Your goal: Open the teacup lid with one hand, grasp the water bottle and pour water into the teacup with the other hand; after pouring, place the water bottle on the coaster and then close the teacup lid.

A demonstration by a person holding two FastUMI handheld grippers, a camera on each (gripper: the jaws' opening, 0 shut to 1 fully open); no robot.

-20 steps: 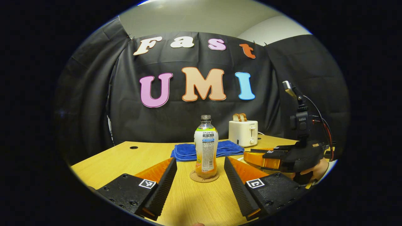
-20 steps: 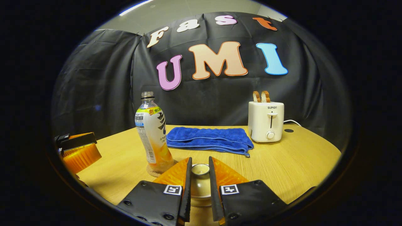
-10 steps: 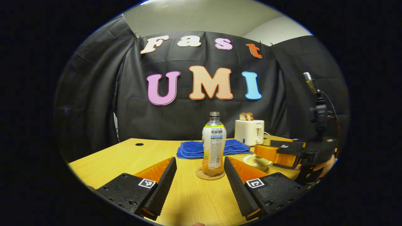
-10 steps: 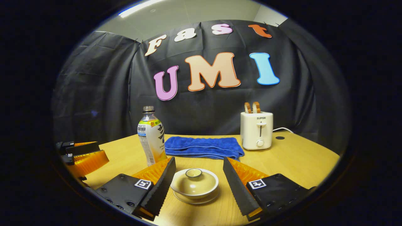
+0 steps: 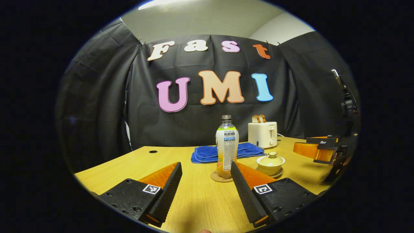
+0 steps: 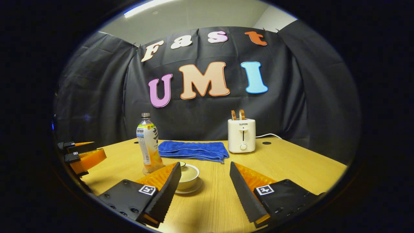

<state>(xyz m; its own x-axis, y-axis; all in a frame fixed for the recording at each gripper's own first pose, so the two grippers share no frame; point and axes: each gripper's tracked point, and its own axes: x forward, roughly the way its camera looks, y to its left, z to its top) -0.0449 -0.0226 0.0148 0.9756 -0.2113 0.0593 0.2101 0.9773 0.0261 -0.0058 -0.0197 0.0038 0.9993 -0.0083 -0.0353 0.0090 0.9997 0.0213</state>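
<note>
The water bottle (image 5: 227, 145), capless with a little orange liquid at the bottom, stands upright on a round cork coaster (image 5: 221, 177). Right of it sits the cream teacup (image 5: 270, 162) on its saucer, lid on. My left gripper (image 5: 206, 189) is open, pulled back from the bottle, nothing between its fingers. In the right gripper view the bottle (image 6: 148, 144) stands at the left and the lidded teacup (image 6: 188, 174) shows partly behind the left finger. My right gripper (image 6: 204, 191) is open and empty, back from the cup. Each gripper shows at the edge of the other's view (image 5: 318, 151) (image 6: 82, 155).
A folded blue towel (image 6: 192, 149) lies behind the bottle and cup. A white toaster (image 6: 241, 139) with two slices of toast stands at the back right, its cord trailing right. The wooden table (image 6: 291, 168) has bare room to the right and front.
My right gripper let go of the teacup lid, opened wide and drew back from the cup. My left gripper also moved back from the bottle, still open.
</note>
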